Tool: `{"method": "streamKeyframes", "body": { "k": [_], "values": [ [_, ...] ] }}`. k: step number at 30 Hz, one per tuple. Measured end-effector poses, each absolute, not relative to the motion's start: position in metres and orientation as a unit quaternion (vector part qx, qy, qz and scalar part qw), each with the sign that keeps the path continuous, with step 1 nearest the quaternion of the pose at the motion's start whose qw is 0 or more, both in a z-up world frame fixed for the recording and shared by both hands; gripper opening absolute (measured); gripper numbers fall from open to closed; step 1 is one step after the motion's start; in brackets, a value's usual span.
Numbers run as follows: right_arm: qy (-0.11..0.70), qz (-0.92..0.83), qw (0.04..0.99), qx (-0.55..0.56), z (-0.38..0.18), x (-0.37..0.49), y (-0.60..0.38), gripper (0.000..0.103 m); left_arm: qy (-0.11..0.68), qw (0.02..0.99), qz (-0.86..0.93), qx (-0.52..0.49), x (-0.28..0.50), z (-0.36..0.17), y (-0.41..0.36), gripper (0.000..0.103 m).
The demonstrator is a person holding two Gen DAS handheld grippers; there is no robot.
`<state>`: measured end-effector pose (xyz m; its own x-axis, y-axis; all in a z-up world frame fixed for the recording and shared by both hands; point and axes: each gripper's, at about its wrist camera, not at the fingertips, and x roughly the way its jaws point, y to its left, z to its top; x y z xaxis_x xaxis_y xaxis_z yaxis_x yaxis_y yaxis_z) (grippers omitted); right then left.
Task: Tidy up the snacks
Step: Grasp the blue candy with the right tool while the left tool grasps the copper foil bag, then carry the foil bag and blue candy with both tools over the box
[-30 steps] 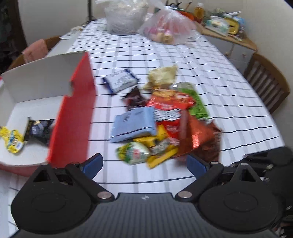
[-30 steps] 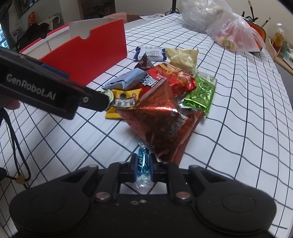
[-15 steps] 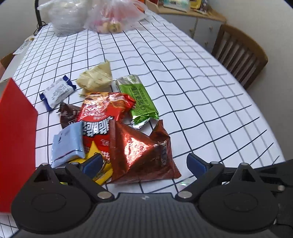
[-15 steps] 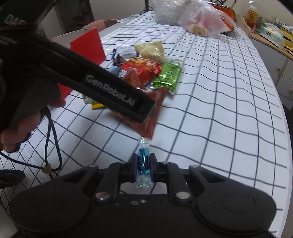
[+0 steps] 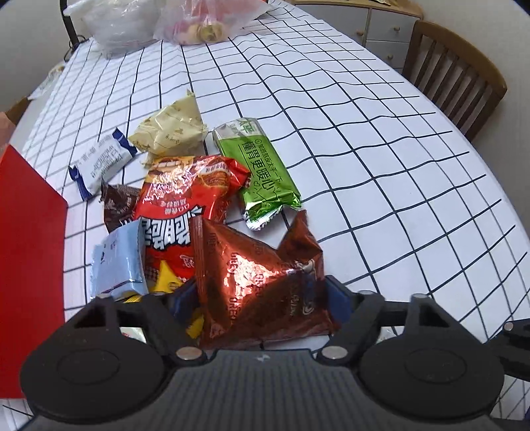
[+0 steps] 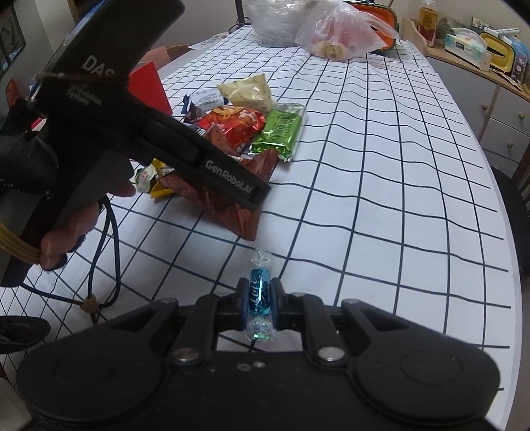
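Nearest, the right gripper (image 6: 259,296) clenches one blue-wrapped candy (image 6: 259,292) above the checked worktop (image 6: 381,199), while the left gripper (image 5: 256,295), jaws just closing, straddles one copper-red snack bag (image 5: 261,281) fronting one green packet (image 5: 261,169) and two plastic bags (image 5: 202,20).

snack pile (image 5: 205,212) crowded, red box (image 5: 29,265) left
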<state>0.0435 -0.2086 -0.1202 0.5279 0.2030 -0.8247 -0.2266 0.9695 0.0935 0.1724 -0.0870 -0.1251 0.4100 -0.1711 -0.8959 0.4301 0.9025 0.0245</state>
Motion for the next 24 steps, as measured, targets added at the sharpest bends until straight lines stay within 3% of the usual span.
{"method": "streamKeyframes", "body": {
  "k": [4, 8, 24],
  "values": [
    [0.466, 0.115, 0.877, -0.010, -0.116, 0.043, -0.207, 0.011, 0.511, 0.832, -0.182, 0.117, 0.167, -0.121, -0.082, 0.064],
    [0.460, 0.104, 0.882, -0.003, -0.109, 0.042, -0.206, 0.011, 0.516, 0.831, -0.186, 0.093, 0.161, -0.114, -0.071, 0.061],
    [0.414, 0.102, 0.905, 0.011, -0.051, 0.037, -0.172, 0.011, 0.493, 0.850, -0.186, 0.016, 0.117, -0.047, 0.000, 0.059]
  ]
}}
